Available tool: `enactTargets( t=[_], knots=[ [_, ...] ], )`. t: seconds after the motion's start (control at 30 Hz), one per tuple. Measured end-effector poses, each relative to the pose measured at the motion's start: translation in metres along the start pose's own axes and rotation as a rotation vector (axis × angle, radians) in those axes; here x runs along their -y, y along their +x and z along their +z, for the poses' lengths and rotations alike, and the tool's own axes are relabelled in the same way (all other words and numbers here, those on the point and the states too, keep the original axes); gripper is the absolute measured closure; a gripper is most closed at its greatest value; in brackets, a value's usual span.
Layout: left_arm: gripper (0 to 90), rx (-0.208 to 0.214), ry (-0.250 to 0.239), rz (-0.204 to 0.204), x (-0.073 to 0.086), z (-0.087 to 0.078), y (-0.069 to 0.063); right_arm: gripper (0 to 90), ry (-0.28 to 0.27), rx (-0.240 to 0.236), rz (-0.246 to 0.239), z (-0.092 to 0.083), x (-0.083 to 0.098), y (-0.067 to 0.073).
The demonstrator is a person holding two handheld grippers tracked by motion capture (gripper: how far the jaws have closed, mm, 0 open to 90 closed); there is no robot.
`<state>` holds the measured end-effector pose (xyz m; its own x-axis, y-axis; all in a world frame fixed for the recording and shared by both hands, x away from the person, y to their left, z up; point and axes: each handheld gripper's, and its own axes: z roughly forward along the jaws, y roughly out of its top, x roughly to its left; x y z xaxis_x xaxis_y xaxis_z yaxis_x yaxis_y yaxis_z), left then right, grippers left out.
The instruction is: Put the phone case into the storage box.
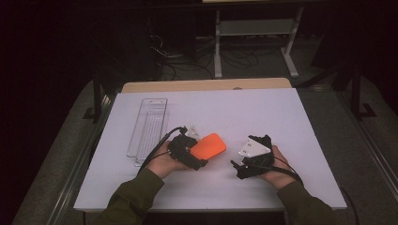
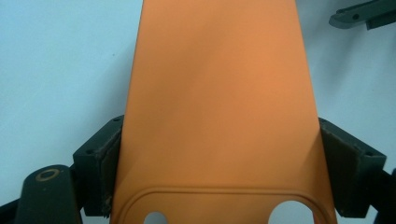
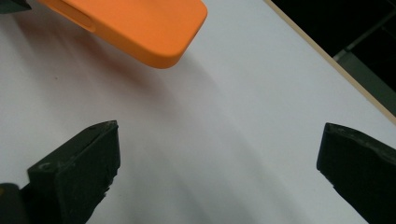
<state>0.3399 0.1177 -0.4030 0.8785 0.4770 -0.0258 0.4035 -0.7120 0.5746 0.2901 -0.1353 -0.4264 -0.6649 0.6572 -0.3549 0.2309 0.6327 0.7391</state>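
The orange phone case (image 2: 219, 93) is clamped across its width by the left tongs (image 1: 199, 152), a black pad pressed against each long edge, near the end with the cut-out holes. In the high view the case is carried just above the middle of the white table (image 1: 263, 112), its free end pointing toward the right tongs (image 3: 219, 172), which are spread wide and grasp nothing. For a clean hand-over or placement, the case should be kept level and the grip kept square, since the smooth edges could slip between the pads. The clear plastic tray (image 1: 148, 124) lies to the left, well apart; it appears empty, though its transparency makes this uncertain. Open room is offered ahead and to the right, away from the near table edge.
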Motion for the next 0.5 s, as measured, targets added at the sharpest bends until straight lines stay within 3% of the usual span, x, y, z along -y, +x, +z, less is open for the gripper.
enactTargets(
  t=[0.17,0.4,0.5],
  knots=[
    [15.5,0.0,0.0,0.0,0.0,-0.0002,0.0001,0.0,0.001,0.014,-0.025,-0.0001,0.0001,0.0013],
    [15.5,-0.001,0.0,0.0,-0.0001,-0.0002,-0.0001,0.0,-0.007,0.046,-0.1,-0.0004,-0.0011,0.0048],
    [15.5,-0.001,0.0,0.0,0.0,-0.0001,-0.0002,0.0,-0.009,0.052,-0.107,-0.0011,-0.0016,0.0062]
  ],
)
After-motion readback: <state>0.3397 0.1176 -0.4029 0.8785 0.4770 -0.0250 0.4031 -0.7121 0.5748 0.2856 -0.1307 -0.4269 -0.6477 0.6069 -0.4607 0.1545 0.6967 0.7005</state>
